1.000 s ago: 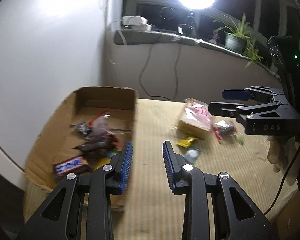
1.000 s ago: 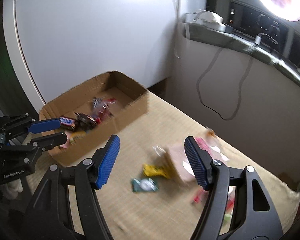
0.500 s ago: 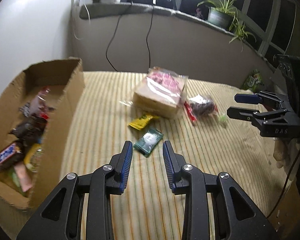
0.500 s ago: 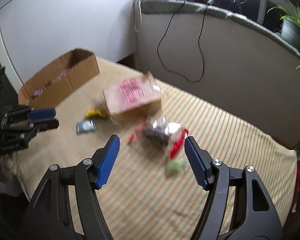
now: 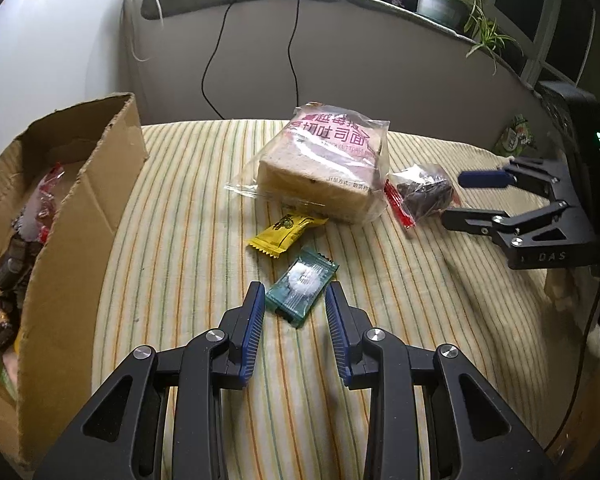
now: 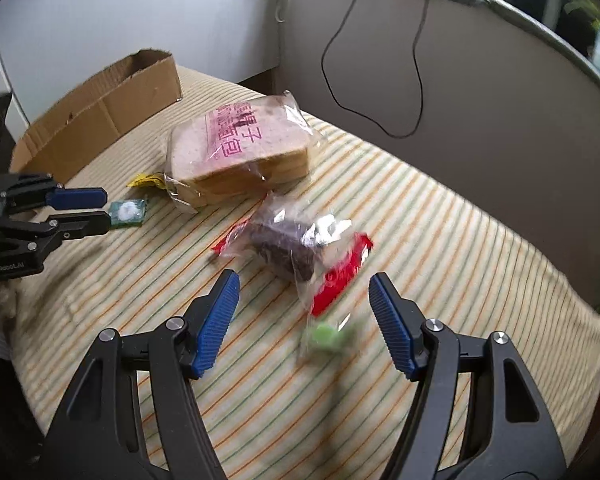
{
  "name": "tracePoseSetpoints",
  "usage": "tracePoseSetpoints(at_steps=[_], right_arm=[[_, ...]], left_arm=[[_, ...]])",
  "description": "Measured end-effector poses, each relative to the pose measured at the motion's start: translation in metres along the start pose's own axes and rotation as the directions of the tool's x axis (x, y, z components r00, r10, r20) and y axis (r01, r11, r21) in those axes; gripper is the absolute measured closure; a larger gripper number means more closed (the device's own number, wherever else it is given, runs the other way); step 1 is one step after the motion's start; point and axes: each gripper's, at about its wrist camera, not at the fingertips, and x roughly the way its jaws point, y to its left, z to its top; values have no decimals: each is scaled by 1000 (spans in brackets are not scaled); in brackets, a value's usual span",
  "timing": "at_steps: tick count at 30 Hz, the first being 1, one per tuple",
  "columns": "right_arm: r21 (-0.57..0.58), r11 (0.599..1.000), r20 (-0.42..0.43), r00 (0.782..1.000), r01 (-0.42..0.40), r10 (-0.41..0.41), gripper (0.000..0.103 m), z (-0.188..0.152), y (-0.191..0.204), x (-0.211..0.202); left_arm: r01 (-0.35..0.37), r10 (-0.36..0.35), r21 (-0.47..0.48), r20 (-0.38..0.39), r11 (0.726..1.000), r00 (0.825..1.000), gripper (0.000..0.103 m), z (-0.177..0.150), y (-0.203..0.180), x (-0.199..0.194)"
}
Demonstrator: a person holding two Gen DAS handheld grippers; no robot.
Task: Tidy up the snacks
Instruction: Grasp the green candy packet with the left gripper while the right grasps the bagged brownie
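Note:
My left gripper [image 5: 295, 292] is open, its blue pads on either side of the near end of a green candy packet [image 5: 302, 287] on the striped cloth. A yellow packet [image 5: 286, 229] lies just beyond, then a bag of sliced bread [image 5: 324, 168]. My right gripper [image 6: 303, 284] is open just short of a clear bag with a dark snack and red ends [image 6: 296, 246]; a small green sweet [image 6: 324, 336] lies between its fingers. The cardboard box [image 5: 80, 216] at left holds several snacks. The right gripper also shows in the left wrist view [image 5: 470, 196].
The striped cloth [image 5: 188, 216] covers the table. A grey wall with dangling black cables [image 5: 296, 52] stands behind. Potted plants [image 5: 444, 4] sit on the ledge. A green packet [image 5: 514, 136] lies at the far right edge.
Both grippers have swung away from the box toward the loose snacks. The left has closed in on the green packet; the right has come up to the dark snack bag.

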Motion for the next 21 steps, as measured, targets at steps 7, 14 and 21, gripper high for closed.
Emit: tracePoseSetpoints(at_steps=[7,14,21], right_arm=[[-106,994,-24,1000,4,-7,30,20,8,13],[-119,992,-44,999,-32,27,17,29,8,28],[-125,990,-64,996,-72,64,18,29,10,35]], left_arm=[[-21,21,36,-9,999,1000,66,4,-2,7],[-21,22,73,-15,997,1000,66,5,-9,12],[-35,37,103,-14,994,999,79,7,-19,16]])
